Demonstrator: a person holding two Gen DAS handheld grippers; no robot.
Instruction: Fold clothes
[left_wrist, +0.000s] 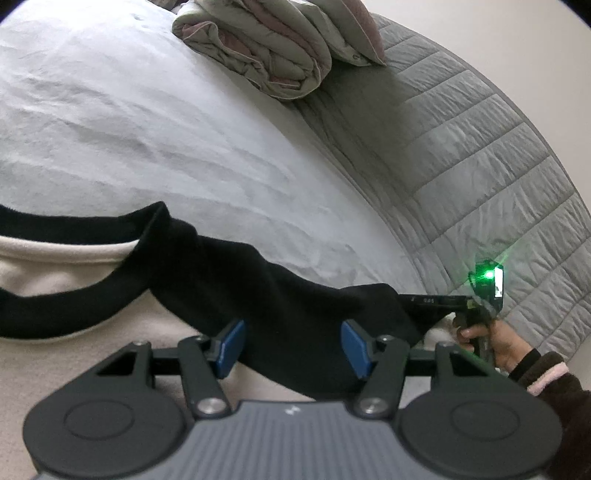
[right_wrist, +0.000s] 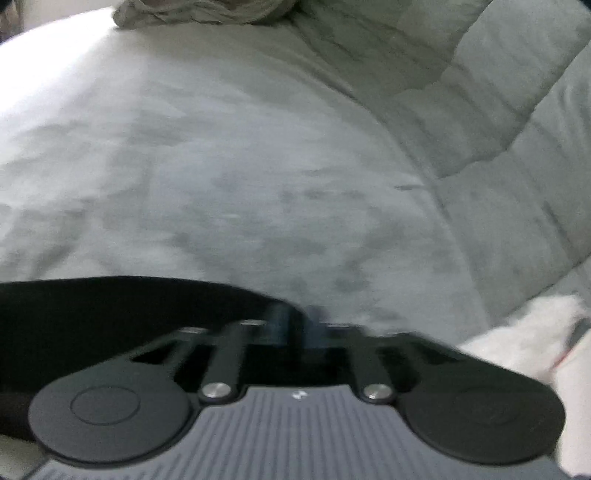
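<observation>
A cream sweater (left_wrist: 74, 266) with a black collar and black sleeve (left_wrist: 280, 295) lies on the bed. My left gripper (left_wrist: 291, 347) is open, its blue pads on either side of the black sleeve near the shoulder. In the left wrist view my right gripper (left_wrist: 424, 301) is shut on the end of the black sleeve, held by a hand at the right. In the blurred right wrist view the right gripper (right_wrist: 299, 326) has its fingers together on the black sleeve (right_wrist: 110, 314).
A pale grey bed sheet (left_wrist: 129, 129) covers the mattress. A folded duvet (left_wrist: 273, 44) lies at the far end. A quilted grey headboard (left_wrist: 480, 147) curves along the right. White fluffy cloth (right_wrist: 528, 332) lies at the lower right.
</observation>
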